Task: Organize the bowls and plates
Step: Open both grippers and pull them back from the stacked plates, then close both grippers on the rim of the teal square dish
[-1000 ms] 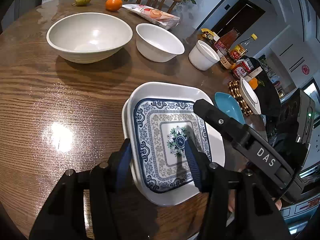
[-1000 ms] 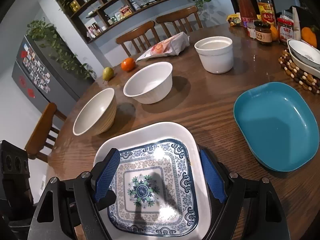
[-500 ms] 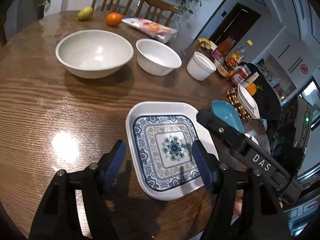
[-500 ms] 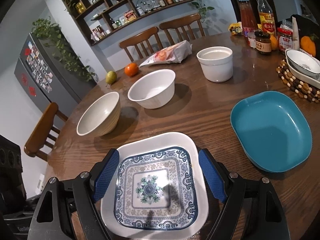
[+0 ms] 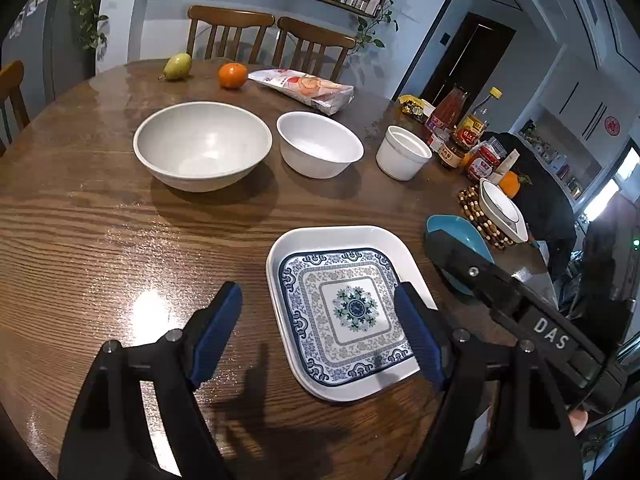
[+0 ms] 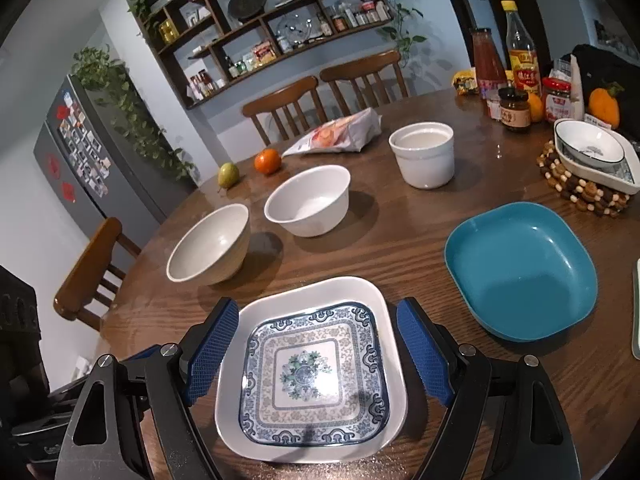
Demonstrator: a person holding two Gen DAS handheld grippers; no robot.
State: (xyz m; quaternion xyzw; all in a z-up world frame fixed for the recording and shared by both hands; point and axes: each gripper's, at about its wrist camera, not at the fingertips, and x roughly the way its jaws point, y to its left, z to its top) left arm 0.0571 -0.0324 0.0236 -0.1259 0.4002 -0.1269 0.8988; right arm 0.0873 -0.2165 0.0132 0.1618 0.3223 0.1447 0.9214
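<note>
On the far left of the wooden table [image 5: 80,248] sits the large white bowl [image 5: 203,145], with the smaller white bowl [image 5: 319,144] just to its right and the straight-sided white cup [image 5: 403,153] beyond that, all three well apart from both grippers. Nearer in, the left gripper [image 5: 318,330] hangs above the table with its jaws opening and nothing between the pads; the patterned blue-and-white plate [image 5: 346,312], nested in a plain white square plate [image 5: 340,238], lies ahead of it and off toward its right finger. The right gripper [image 6: 316,354] stands wide and empty, the stacked pair squarely between its fingers but below them and seemingly untouched, though the fisheye makes the clearance hard to judge. Farthest right lies the teal plate [image 6: 520,268], roughly square so with no real long axis, ahead and to the right of the right gripper and plainly nearer to it than to the left. If that plate joins the stack next, the right hand looks better placed to fetch it.
</note>
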